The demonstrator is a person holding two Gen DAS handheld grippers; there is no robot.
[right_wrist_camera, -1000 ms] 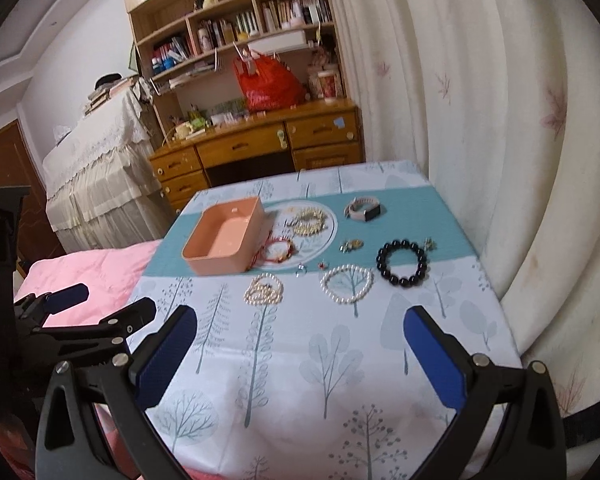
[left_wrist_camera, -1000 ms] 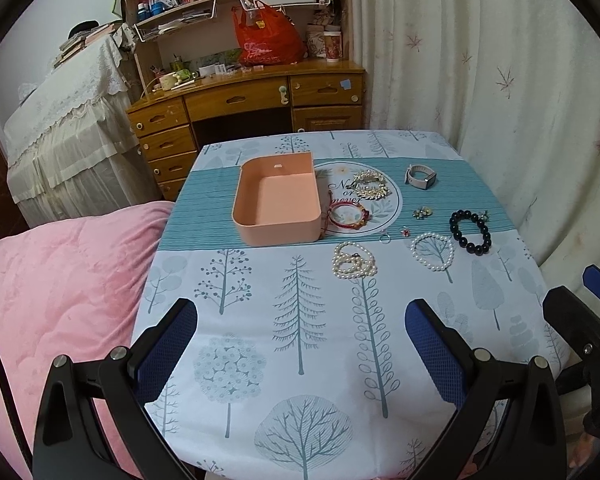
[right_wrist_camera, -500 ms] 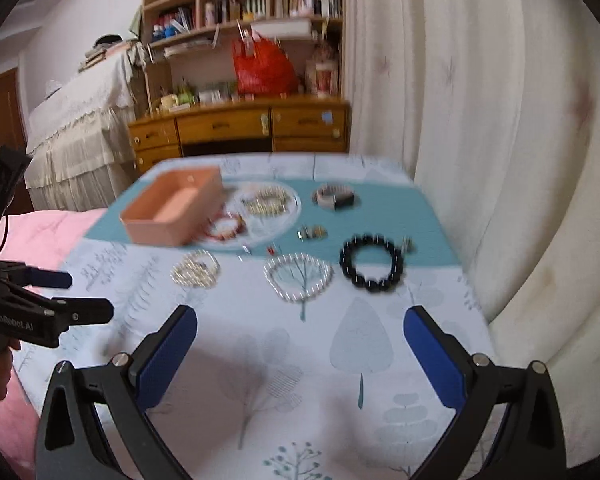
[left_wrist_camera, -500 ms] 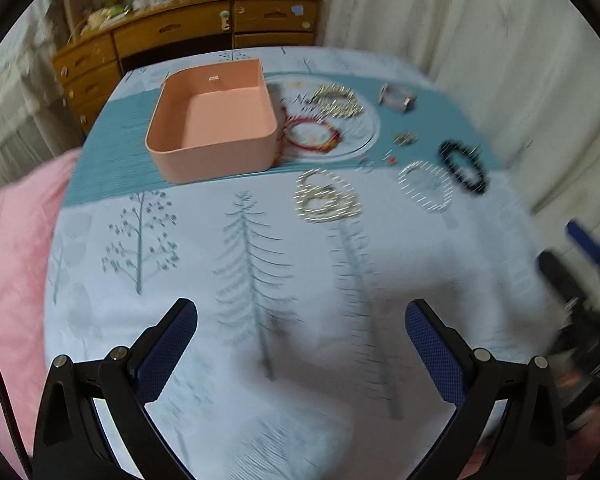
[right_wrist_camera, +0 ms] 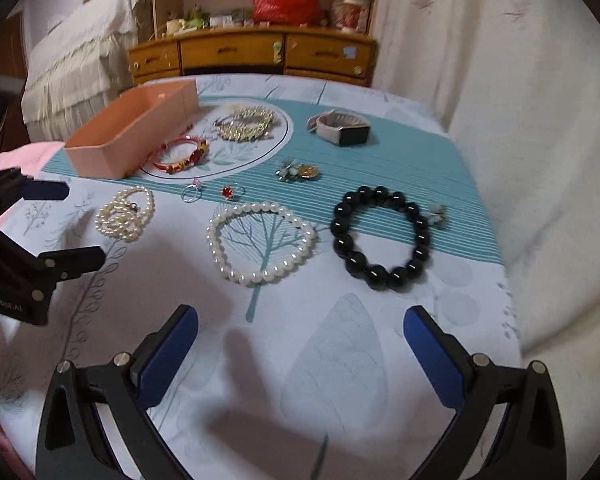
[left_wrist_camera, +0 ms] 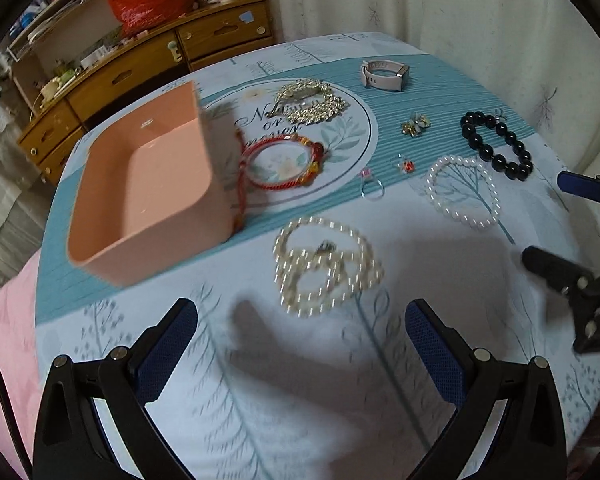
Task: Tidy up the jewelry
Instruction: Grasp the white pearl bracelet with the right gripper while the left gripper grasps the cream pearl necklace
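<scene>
Jewelry lay spread over the tree-print tablecloth (right_wrist_camera: pixel 340 360), none of it yet in the peach tray (left_wrist_camera: pixel 140 200), which sat toward the table's far left corner. We held our left gripper (left_wrist_camera: pixel 300 344) over the near edge with its fingers wide apart and nothing between them; just beyond its tips lay a bundled pearl necklace (left_wrist_camera: pixel 326 266). Our right gripper (right_wrist_camera: pixel 300 344) hovered likewise spread and empty, facing a single-strand pearl bracelet (right_wrist_camera: pixel 260 246) and, just to its right, a black bead bracelet (right_wrist_camera: pixel 380 238) near the table's right edge. Touching or just beside the tray's right wall we saw a red cord bracelet (left_wrist_camera: pixel 280 164), and beyond it a gold leaf piece (left_wrist_camera: pixel 310 100) on the printed circle. A watch (right_wrist_camera: pixel 342 128) sat toward the far right corner. Between the watch and the pearls lay a small gold brooch (right_wrist_camera: pixel 298 171), a red-stone ring (right_wrist_camera: pixel 230 191) and a thin silver ring (right_wrist_camera: pixel 190 193), each apart from the others. A wooden dresser (right_wrist_camera: pixel 252 54) stood past the table's far edge.
</scene>
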